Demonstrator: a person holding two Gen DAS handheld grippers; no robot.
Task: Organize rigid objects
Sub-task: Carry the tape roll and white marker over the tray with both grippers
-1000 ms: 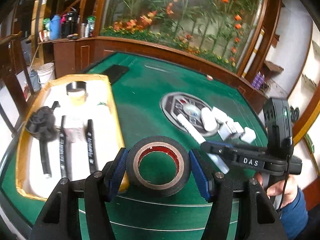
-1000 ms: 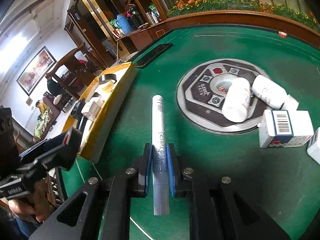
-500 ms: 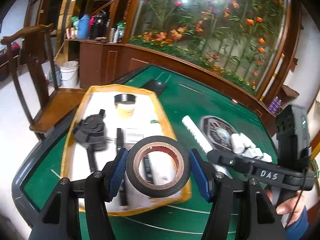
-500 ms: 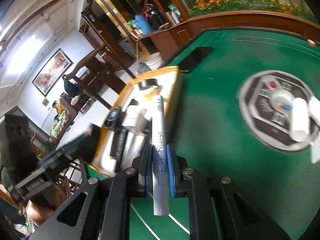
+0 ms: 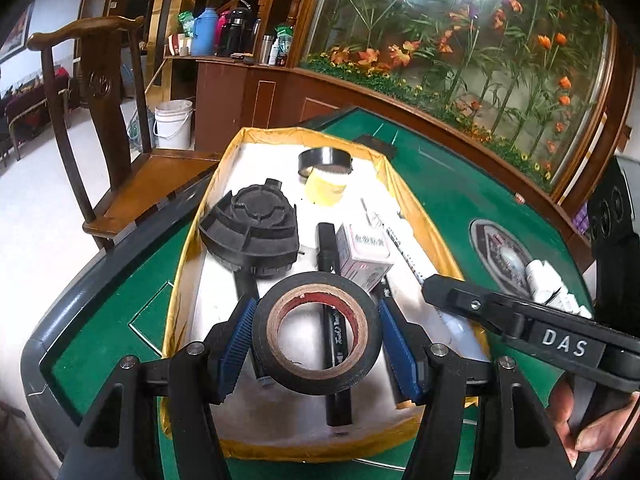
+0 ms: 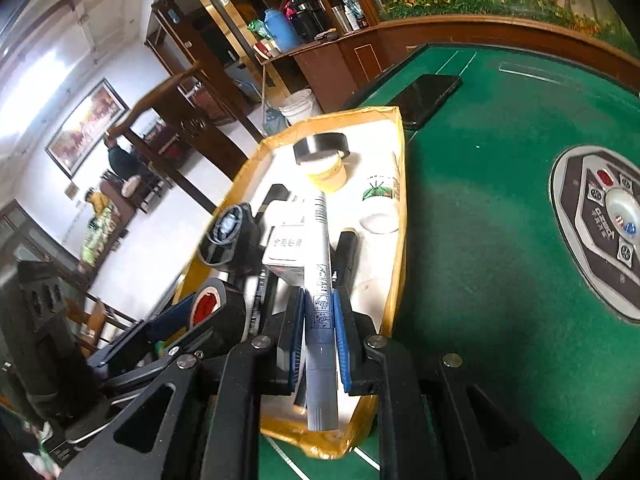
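The left tool (image 5: 316, 346) grips a black tape roll (image 5: 316, 336) with a red-brown core, above the yellow-rimmed tray (image 5: 404, 184). The right tool (image 6: 318, 342) is closed on a white-and-grey marker (image 6: 320, 300) over the same tray, on the green surface (image 6: 480, 200).

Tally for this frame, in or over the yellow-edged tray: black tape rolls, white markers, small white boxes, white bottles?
Black tape rolls: 2, held roll in left tongs, far roll
White markers: 1, white marker in right tongs
Small white boxes: 1, box
White bottles: 1, bottle
Total: 5
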